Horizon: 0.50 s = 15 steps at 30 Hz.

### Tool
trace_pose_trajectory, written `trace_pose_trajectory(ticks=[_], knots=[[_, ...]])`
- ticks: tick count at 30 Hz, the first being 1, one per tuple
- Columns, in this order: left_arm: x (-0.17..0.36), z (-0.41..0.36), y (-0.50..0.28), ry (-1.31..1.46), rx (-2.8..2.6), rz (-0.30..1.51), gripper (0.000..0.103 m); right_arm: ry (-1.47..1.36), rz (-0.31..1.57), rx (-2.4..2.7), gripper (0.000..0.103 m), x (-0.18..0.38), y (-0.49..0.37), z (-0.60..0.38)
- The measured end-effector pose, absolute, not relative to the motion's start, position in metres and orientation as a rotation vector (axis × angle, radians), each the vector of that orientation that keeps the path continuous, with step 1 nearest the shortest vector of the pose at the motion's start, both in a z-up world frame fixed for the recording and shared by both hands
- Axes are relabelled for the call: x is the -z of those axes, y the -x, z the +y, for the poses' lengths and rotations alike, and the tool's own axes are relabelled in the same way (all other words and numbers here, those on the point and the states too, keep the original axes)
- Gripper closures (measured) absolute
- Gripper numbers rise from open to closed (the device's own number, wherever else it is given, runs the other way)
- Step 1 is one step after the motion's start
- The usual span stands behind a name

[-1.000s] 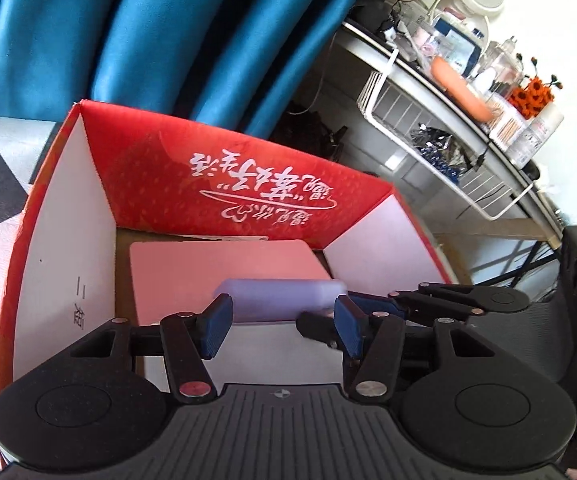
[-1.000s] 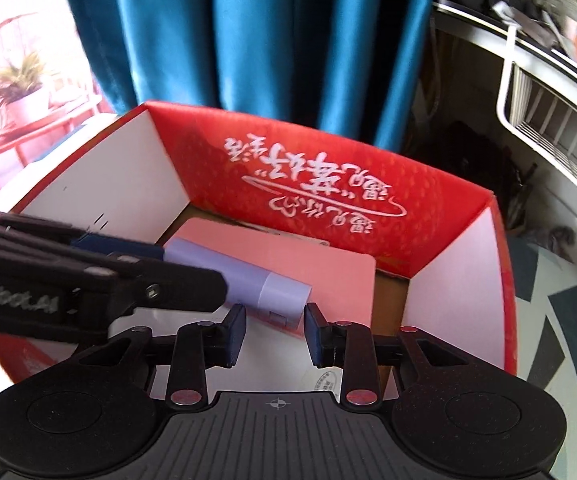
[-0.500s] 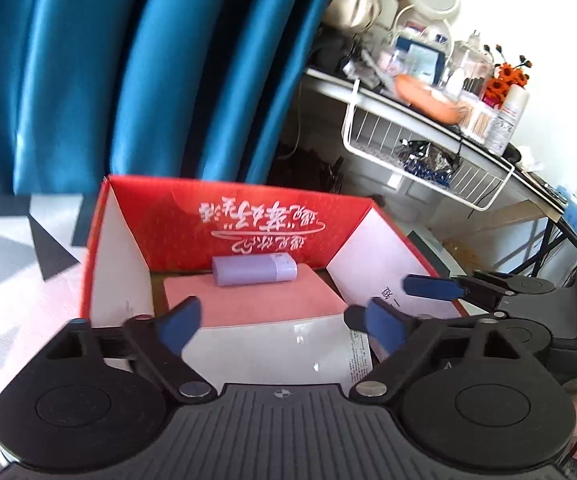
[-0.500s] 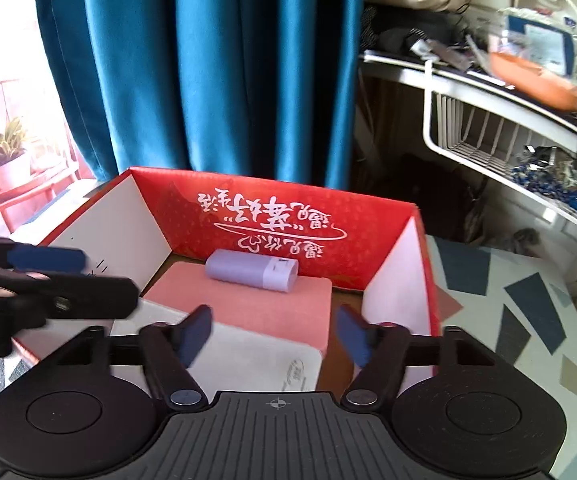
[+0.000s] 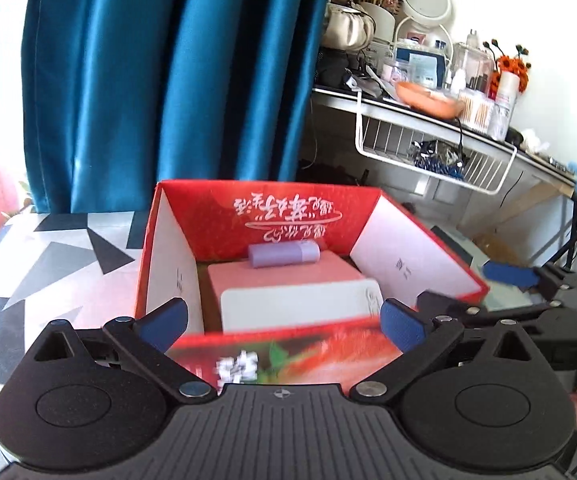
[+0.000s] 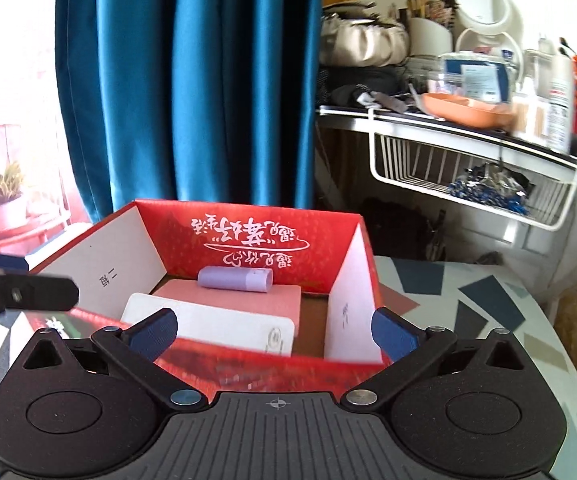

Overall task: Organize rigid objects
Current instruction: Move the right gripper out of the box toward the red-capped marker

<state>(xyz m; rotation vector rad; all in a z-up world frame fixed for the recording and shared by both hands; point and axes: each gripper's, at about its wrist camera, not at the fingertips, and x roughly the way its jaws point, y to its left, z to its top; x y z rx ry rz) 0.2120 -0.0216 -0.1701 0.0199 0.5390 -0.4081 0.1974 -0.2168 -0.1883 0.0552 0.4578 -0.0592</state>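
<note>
Two grippers, both let go and spread as wide as it gets, nothing pinched in either. Left gripper hanging just in front of the red box, just been opening its jaws, with only the blurry near rim of the box showing between the blue pads and no contact as far as can be told. Same deal for the right gripper: just been opening up too, empty, parked at the near rim on the right side, close beside the left one. Down inside the box, a purple tube lying on its side, right up against the far wall under the white lettering, resting on top of a pink slab. In front of that, a white slab with rounded corners, closer to the near wall, partly overlapping the pink one. Can't tell what either slab really is. Box flaps standing up, white on the inside at left and right. All of it sitting on a table with a grey, black and white triangle pattern. Behind, a blue curtain, and off to the right a cluttered shelf with an orange tray and a white wire basket slung underneath.
</note>
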Motion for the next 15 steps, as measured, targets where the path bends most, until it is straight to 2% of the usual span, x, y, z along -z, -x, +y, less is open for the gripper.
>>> trace_pose_trajectory(ticks=[5,15], knots=[[0.183,-0.019,-0.197,0.001,0.41,0.564,0.0,-0.044,0.434,0.055,0.0,0.2,-0.171,-0.212],[0.216,-0.012,-0.189,0.017,0.364,0.635,0.0,-0.061,0.515,0.064,0.0,0.247,-0.147,-0.213]])
